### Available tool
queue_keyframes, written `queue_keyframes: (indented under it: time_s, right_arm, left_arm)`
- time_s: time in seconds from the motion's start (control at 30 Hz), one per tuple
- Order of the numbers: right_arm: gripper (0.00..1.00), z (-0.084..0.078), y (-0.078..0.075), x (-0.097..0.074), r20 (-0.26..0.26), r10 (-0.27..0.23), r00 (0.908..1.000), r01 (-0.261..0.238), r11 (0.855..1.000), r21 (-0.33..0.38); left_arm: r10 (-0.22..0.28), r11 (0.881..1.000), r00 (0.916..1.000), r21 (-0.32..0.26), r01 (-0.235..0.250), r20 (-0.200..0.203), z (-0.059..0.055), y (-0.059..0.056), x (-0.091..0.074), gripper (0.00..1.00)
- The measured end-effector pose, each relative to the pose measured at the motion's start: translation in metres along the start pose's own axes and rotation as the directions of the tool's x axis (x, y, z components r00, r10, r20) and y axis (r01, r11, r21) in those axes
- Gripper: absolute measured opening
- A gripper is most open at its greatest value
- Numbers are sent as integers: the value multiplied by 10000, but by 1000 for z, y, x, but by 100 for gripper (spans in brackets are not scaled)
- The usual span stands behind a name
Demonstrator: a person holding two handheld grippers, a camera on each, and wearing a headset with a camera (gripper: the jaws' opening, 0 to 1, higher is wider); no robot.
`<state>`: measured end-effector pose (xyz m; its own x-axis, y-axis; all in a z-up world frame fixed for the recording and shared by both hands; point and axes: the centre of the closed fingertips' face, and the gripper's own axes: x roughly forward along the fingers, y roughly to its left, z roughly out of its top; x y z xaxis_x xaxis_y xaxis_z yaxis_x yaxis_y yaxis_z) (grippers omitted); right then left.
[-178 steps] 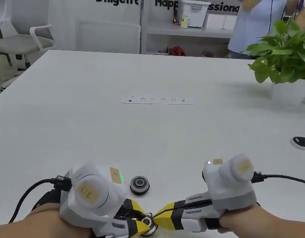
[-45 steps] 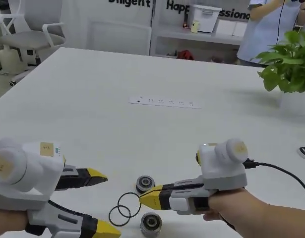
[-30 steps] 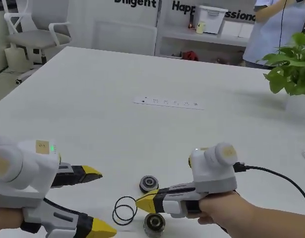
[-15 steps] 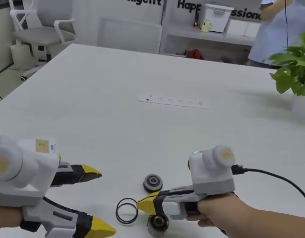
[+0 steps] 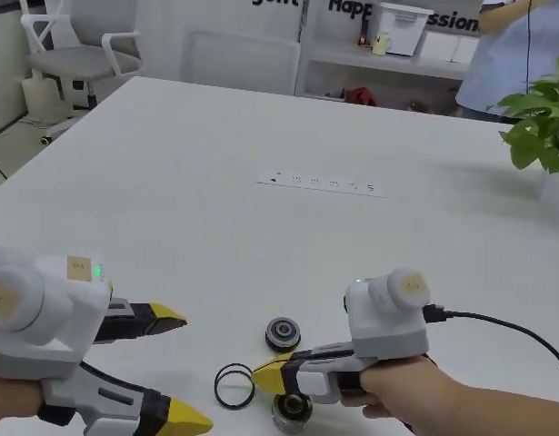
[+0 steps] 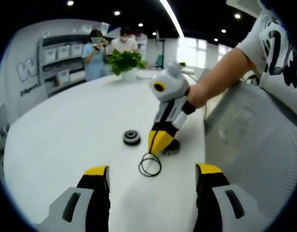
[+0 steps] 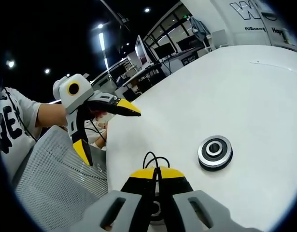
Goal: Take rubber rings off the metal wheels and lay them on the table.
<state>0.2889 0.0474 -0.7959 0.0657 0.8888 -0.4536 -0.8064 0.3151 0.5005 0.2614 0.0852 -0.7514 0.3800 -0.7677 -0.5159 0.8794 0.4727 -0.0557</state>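
Two loose black rubber rings lie overlapped on the white table. One metal wheel stands just beyond them, with a dark ring around its rim. A second wheel sits under my right gripper, whose yellow-tipped jaws are shut, their tips beside the loose rings. My left gripper hangs open to the left of the rings with nothing between its jaws.
A white power strip lies mid-table. A potted plant stands at the far right edge. A black cable trails right from my right gripper. An office chair, shelves and a person are beyond the table.
Both grippers were earlier shut together on a wheel at the near edge; now the left is open and drawn back. In the last second the right gripper eased down over the near wheel.
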Motion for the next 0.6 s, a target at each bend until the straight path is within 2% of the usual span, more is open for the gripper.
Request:
queue_keyframes:
  time_s: [0.6]
  right_arm:
    - [7,-7,-1,2,-238,-157,9996,152,9997,-214]
  left_arm:
    - [-105,9999,9999,-22,105,-134,-1,-2,4,73]
